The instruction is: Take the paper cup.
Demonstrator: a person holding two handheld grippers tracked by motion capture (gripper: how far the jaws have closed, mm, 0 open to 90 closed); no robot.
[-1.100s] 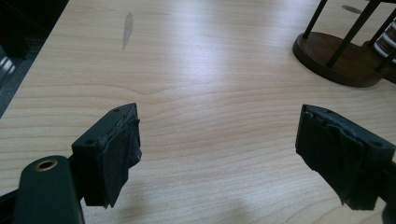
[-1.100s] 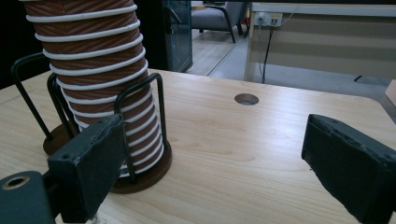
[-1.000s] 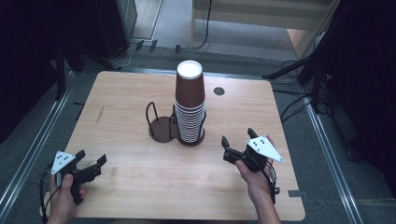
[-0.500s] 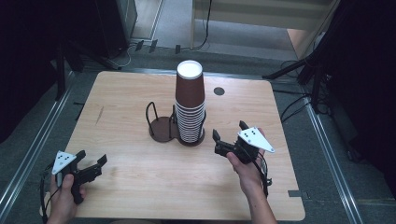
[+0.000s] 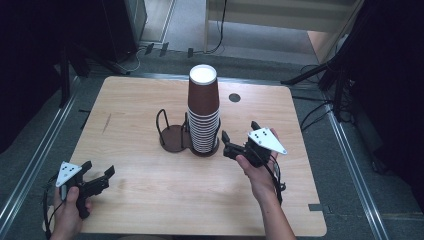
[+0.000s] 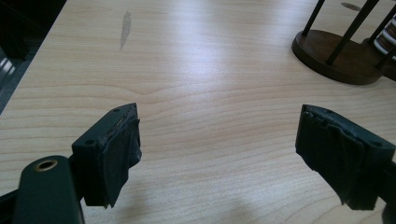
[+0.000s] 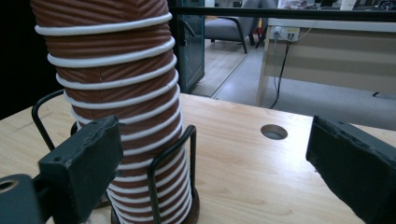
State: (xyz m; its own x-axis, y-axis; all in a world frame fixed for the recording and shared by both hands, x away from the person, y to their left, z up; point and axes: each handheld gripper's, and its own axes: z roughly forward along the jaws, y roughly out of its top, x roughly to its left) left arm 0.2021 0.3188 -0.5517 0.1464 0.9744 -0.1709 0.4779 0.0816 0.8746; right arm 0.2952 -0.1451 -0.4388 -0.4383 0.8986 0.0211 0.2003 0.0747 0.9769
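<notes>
Leftmost, left gripper sits near the front-left corner of the pale wooden table, jaws released, nothing between them, bare wood all around it. Mid-table, dark wire two-ring cup holder: left ring empty, right ring holds the tall stack of brown ribbed paper cups with white rims. Right gripper is just beside the stack, not touching, jaws have just been opening, nothing gripped. Open wood to the right edge, small round hole behind. Stack top cut off in right gripper view; holder base probably round, partly hidden.
</notes>
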